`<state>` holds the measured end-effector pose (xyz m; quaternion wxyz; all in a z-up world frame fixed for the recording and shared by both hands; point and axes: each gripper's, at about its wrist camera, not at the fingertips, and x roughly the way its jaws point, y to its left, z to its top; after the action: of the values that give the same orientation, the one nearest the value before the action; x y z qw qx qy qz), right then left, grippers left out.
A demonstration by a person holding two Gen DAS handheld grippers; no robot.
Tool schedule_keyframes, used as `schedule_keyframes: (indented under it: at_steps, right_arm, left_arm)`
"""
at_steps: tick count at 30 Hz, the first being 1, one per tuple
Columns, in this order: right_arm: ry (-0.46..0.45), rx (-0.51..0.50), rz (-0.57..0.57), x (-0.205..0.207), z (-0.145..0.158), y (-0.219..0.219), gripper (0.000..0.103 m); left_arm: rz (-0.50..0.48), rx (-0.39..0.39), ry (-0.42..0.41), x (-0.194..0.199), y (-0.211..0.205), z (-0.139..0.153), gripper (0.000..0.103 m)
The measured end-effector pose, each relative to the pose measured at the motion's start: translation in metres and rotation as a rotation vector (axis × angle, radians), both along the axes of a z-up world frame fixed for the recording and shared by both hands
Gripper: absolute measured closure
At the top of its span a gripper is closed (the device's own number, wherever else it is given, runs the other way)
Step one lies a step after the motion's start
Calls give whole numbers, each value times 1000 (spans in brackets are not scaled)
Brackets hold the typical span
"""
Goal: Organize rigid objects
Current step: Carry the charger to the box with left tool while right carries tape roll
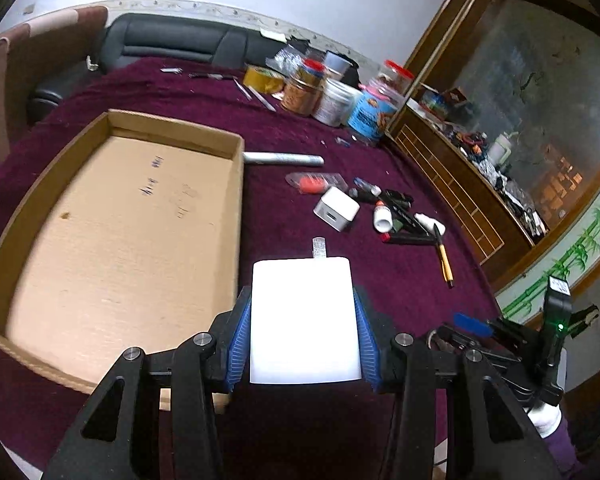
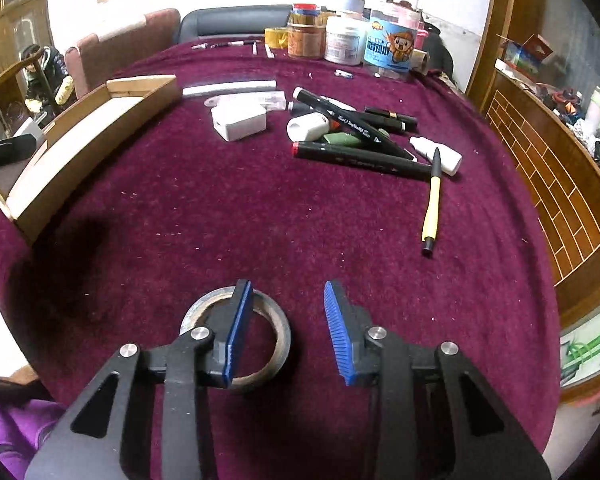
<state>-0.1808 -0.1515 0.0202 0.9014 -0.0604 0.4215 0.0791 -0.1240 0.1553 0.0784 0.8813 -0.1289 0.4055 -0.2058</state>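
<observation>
Maroon-clothed table (image 2: 260,208): cardboard tray (image 1: 236,184), tape roll (image 2: 278,344), markers (image 2: 364,158), jars (image 2: 342,46).

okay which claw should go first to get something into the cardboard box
Left. The left claw is already shut on a white block right beside the cardboard box. The right claw is open and holds nothing, one finger inside the tape roll, farther from the box.

Both handheld grippers: black linkage frames, blue ribbed finger pads.
Left gripper (image 1: 305,332), right gripper (image 2: 288,332): silver pivot screws behind pads; purple sleeve (image 2: 8,432) behind fingers.
</observation>
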Motion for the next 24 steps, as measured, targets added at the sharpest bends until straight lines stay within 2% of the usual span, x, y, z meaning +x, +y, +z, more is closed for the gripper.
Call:
schedule_keyframes:
  at_steps: [7, 8, 9, 10, 13, 15, 18, 24]
  right_arm:
    - [50, -19, 29, -5, -12, 9, 69]
    - [54, -21, 30, -3, -15, 11, 75]
    - [59, -16, 27, -1, -18, 13, 94]
    - [63, -1, 25, 1, -18, 14, 95]
    - [46, 79, 44, 6, -8, 18, 95]
    - [15, 116, 60, 9, 5, 26, 95]
    - [-9, 224, 120, 19, 30, 39, 95]
    - [16, 378, 241, 75, 68, 97, 95]
  left_arm:
    - [36, -14, 11, 5, 18, -5, 62]
    - [38, -17, 16, 7, 20, -7, 62]
    - [42, -21, 23, 9, 23, -8, 62]
    - [44, -24, 26, 9, 25, -8, 62]
    - [52, -30, 45, 16, 37, -6, 62]
    - [60, -26, 47, 22, 44, -4, 62]
    - [73, -6, 46, 35, 54, 2, 62]
    - [105, 64, 49, 87, 66, 8, 62]
